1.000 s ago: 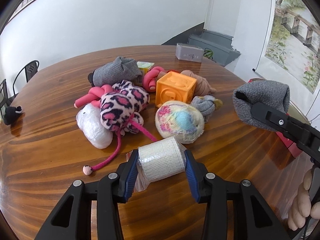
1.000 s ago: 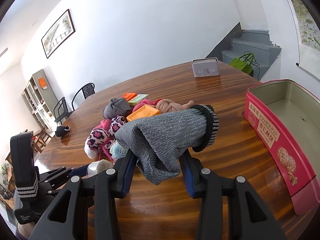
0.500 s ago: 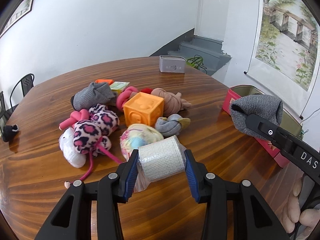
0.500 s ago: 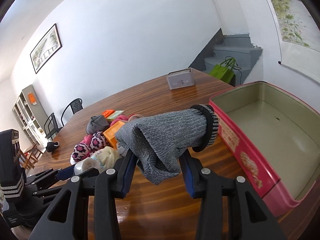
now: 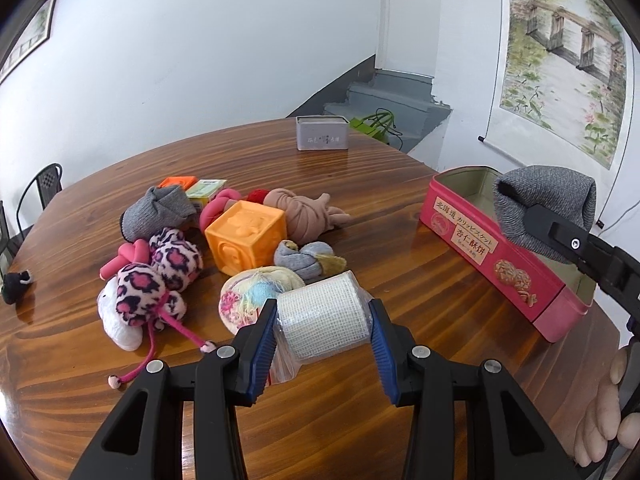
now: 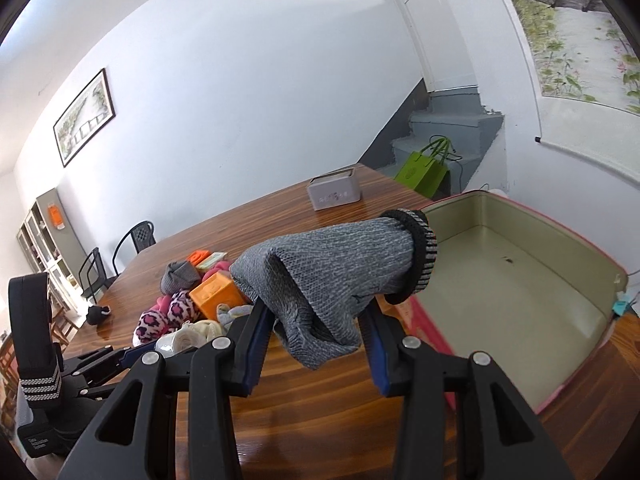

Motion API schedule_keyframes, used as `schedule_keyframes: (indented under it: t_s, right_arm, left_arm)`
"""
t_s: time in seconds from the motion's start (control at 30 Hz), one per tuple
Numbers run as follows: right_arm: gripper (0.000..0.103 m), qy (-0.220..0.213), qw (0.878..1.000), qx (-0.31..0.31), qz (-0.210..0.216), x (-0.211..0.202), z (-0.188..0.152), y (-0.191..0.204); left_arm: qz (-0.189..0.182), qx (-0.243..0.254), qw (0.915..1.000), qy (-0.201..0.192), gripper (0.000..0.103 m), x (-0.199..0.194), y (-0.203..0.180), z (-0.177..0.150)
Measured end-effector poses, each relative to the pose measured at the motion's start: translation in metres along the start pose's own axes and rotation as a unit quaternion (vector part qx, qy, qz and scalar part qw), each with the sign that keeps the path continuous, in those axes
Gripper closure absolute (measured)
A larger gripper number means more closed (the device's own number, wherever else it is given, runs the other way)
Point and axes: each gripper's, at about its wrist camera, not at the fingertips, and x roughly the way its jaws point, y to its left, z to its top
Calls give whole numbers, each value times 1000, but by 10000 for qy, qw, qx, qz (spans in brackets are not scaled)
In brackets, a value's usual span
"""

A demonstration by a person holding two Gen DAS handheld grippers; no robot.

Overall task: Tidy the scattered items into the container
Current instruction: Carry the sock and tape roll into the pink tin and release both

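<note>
A: Left tongs point(image 5: 322, 334)?
B: Clamped on a white gauze roll point(image 5: 323, 322), above the bench point(image 5: 400, 208), near the toy pile.
A: Right tongs point(image 6: 316, 322)?
B: Pinching a grey knit glove point(image 6: 332, 276) at the pink tin point(image 6: 520, 280) rim, maybe partly over it.

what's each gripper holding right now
left gripper: shut on the white gauze roll.
right gripper: shut on the grey sock, by the open pink tin.
</note>
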Motion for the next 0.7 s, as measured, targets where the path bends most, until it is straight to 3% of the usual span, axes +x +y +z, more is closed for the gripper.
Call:
schedule_keyframes:
  t_s: [0.3,0.53,0.7]
  right_arm:
    - [57,-315,9974,326,-567,-31,12,-47]
    - [57,-460,9921,547,-1033,-48,16,-83]
    - [57,-383,9904,680,-1145,-47,16,-98]
  left_arm:
    - [-248,196,9994,-154,57,-3,-31,17]
    - [-709,431,9961,-291,57,0,-73,40]
    - [-1024,652,9918,-407,57,2,-106,58]
